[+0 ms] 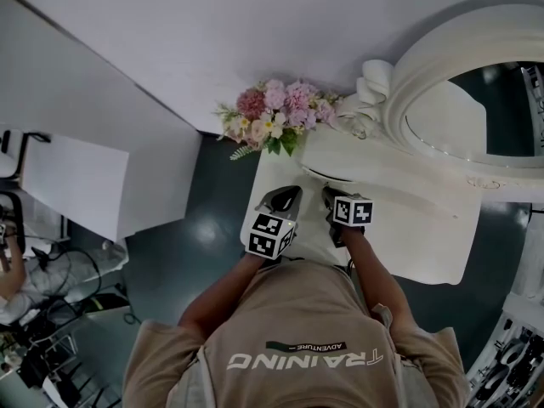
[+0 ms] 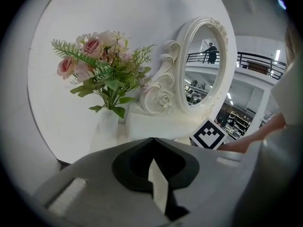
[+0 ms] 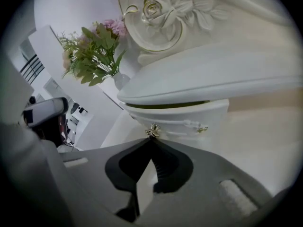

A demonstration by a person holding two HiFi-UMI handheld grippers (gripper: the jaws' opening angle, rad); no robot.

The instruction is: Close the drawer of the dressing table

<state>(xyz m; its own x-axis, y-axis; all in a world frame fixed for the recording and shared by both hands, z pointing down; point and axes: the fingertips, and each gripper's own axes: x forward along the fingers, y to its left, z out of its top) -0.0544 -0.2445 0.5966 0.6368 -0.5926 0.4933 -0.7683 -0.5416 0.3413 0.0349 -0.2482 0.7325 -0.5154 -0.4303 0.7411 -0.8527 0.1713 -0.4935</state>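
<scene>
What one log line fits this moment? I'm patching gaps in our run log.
right tool: shut, tips at drawer knob | left tool: shut, empty | drawer: slightly open

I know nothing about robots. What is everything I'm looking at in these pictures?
dressing table: one, white, in front of the person
mirror: one, oval, white ornate frame, back of the table
flowers: one bunch, pink with green leaves, table's back left corner
vase: one, pale, under the flowers
drawer: one, white, below the mirror's base
knob: one, gold, on the drawer front
cables: several, dark, floor at far left
left gripper: one, grey, jaws together, above the table
right gripper: one, grey, jaws together, tips by the knob
</scene>
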